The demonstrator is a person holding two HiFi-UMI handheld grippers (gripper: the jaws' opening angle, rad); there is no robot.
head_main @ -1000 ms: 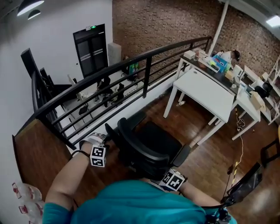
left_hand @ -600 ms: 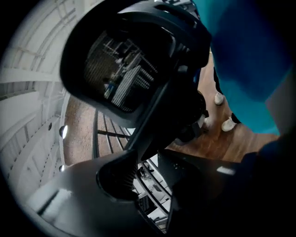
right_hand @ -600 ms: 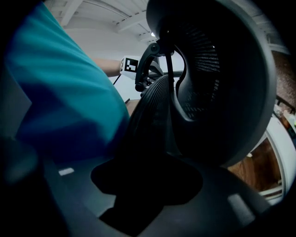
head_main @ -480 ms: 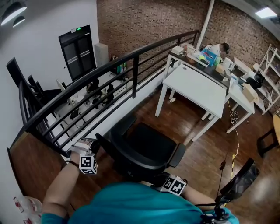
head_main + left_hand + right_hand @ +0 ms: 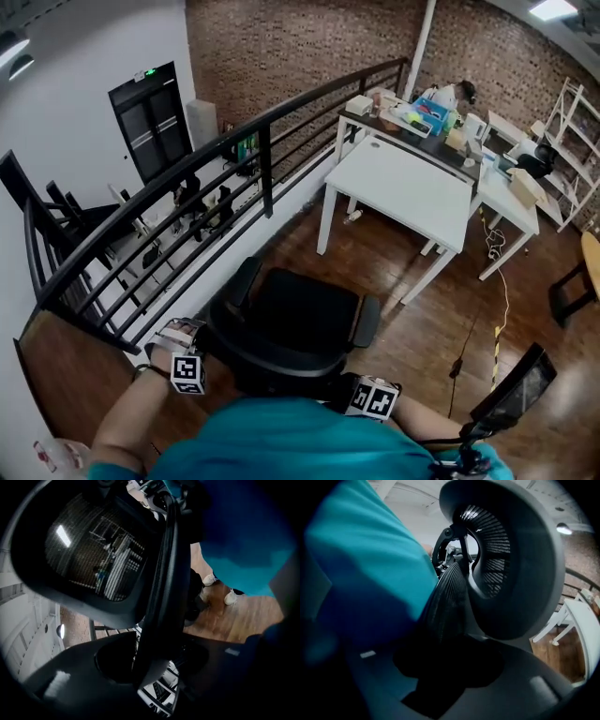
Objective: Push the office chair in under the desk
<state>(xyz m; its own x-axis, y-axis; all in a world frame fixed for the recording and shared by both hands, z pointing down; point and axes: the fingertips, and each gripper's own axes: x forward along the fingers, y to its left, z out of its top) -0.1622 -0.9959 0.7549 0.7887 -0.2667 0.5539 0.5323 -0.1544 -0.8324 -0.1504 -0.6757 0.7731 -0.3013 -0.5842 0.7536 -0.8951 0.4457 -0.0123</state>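
**Chair well short of desk; hold is uneven**

The black office chair (image 5: 286,323) stands near the person, its seat facing the far white desk (image 5: 403,183). The two are well apart, with bare wooden floor between. The task is in its early part, by my judgement.

The left gripper (image 5: 187,337) sits at the left edge of the backrest (image 5: 161,573). Its jaws are opening. The frame stands between them, but light shows beside it, so this claw is released.

The right gripper (image 5: 354,389) is at the backrest's right edge (image 5: 450,592). Its jaws are closing, and the mesh edge fills the gap with no light either side (contact itself lies in shadow). I read it as grasping the chair.

Risks from here:
- With only the right side gripped, a push may swivel the seat or steer the chair left toward the black railing (image 5: 272,117).
- The desk lies far and to the right, so a straight shove would miss the opening. The armrests could strike a desk leg or the top's edge.
- A yellow cable (image 5: 502,309) trails on the floor right of the desk. Too wide a swing right could put a castor over it.
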